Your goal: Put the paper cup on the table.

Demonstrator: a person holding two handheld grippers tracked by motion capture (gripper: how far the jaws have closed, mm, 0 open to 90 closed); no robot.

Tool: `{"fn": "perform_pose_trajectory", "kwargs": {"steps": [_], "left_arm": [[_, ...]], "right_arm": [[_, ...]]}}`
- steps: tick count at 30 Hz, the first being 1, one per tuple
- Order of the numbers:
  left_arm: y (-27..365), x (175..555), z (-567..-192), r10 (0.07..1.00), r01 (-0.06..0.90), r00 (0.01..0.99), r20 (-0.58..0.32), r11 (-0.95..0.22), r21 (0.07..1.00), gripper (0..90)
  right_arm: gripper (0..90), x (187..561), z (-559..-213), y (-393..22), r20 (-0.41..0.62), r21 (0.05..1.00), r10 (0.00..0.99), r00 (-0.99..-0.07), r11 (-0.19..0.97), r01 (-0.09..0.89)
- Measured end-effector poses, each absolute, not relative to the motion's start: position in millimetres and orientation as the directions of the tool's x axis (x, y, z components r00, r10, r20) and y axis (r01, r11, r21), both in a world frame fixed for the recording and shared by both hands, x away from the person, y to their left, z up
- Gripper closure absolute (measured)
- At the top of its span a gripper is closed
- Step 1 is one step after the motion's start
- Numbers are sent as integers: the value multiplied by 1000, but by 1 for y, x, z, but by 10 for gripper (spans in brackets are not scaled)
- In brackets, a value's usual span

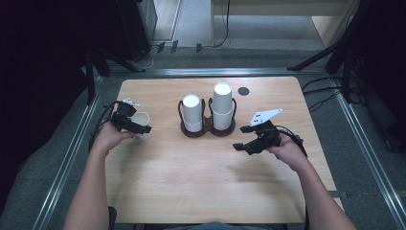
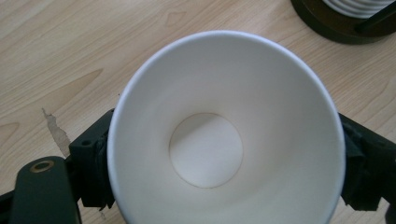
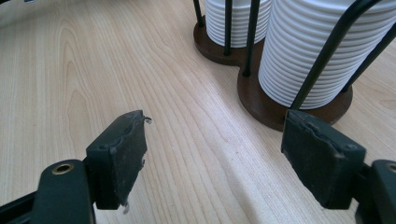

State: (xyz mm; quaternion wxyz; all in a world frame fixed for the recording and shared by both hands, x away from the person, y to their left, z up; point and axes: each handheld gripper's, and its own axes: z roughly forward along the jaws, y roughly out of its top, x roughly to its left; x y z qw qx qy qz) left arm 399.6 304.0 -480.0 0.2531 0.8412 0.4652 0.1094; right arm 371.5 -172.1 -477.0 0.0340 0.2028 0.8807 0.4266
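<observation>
On the counter's (image 1: 158, 167) left side, your left gripper (image 1: 135, 126) brackets a single paper cup (image 1: 141, 120) that stands upright, mouth up, well apart from the holder (image 1: 207, 129). The left gripper view looks straight down into the cup (image 2: 219, 135), with one black jaw at each flank of its wall. The jaws stand wide; whether the pads press the wall or merely flank it cannot be told, since the cup's flared rim hides the contact. Your right gripper (image 1: 249, 139) hovers over the counter near the holder with jaws apart and nothing between them; in the right gripper view its pads (image 3: 122, 154) frame bare wood, with the holder's brown base (image 3: 261, 105) and two ribbed stacks of cups (image 3: 303, 56) beyond.

Handling, as a judgement: the cup is very light, thin-walled and easily crushed. Its wall is smooth and tapers, so a squeeze low down will tend to push it upward out of the jaws. Take hold just beneath the rolled rim, the stiffest part, with the pads on opposite sides, and close only until the wall stops yielding. An oval mouth tells you the grip is too hard. Being empty, it will tip at a slight nudge, so lift straight.
</observation>
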Motion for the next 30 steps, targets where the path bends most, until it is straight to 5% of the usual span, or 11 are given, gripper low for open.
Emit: {"fn": "perform_pose_trajectory", "kwargs": {"steps": [30], "left_arm": [[298, 377, -423, 796, 614, 600, -81, -393, 684, 133]], "right_arm": [[222, 371, -475, -173, 106, 766, 383, -918, 557, 321]]}}
